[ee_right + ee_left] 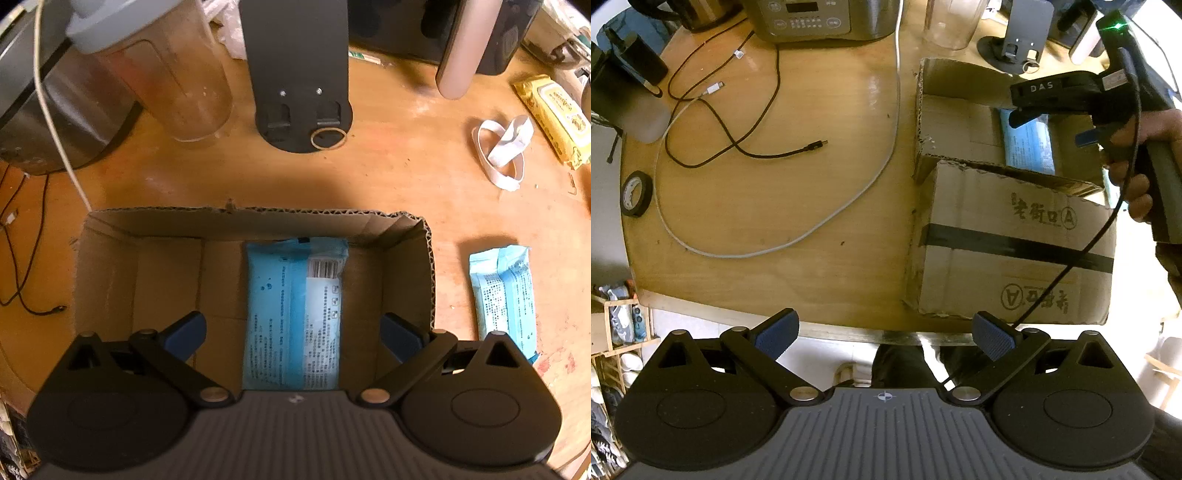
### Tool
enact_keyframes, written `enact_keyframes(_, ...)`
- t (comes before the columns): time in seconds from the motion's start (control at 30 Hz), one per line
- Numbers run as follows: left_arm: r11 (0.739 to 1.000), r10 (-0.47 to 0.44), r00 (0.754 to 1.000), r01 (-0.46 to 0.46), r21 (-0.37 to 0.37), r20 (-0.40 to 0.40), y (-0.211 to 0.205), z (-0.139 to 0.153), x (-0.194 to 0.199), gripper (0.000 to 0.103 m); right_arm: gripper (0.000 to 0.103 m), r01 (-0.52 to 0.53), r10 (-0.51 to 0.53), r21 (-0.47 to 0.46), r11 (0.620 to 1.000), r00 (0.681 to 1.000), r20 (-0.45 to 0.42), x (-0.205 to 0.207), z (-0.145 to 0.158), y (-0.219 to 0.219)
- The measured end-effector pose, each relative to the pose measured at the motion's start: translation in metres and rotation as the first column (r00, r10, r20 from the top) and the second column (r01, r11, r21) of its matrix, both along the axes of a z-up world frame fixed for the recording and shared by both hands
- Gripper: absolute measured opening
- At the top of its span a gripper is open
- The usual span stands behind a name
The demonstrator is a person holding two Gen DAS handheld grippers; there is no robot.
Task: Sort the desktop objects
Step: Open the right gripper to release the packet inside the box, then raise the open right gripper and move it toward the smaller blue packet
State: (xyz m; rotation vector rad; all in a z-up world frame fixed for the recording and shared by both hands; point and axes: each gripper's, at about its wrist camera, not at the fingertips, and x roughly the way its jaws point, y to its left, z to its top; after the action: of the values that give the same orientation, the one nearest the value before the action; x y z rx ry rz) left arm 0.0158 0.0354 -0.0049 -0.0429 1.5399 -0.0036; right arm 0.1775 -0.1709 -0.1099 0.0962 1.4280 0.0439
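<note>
An open cardboard box [110, 266] stands on the wooden table; it also shows in the left wrist view [1008, 236]. A blue wipes pack [291, 314] lies flat on the box floor, partly seen in the left wrist view [1030, 146]. My right gripper [291, 336] is open and empty, hovering over the box above that pack; it shows from the side in the left wrist view [1034, 107]. A second blue pack [504, 295] lies on the table right of the box. My left gripper [884, 334] is open and empty at the table's front edge.
Left of the box lie a black cable [738, 144], a white cable [827, 218] and a black tape roll [635, 192]. Behind the box stand a clear jug [173, 77], a cooker [820, 18] and a black stand [299, 74]. A white strap [502, 151] and a yellow pack [554, 114] lie far right.
</note>
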Motion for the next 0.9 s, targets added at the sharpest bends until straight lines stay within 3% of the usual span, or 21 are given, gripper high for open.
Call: enact_keyframes(0.9, 1.000, 0.002, 1.000, -0.002, -0.012, 0.027, -0.009, 0.005, 0.001, 0.103, 0.103, -0.011, 0.012, -0.014, 1.000, 0.999, 0.051, -0.005, 0.052, -0.004)
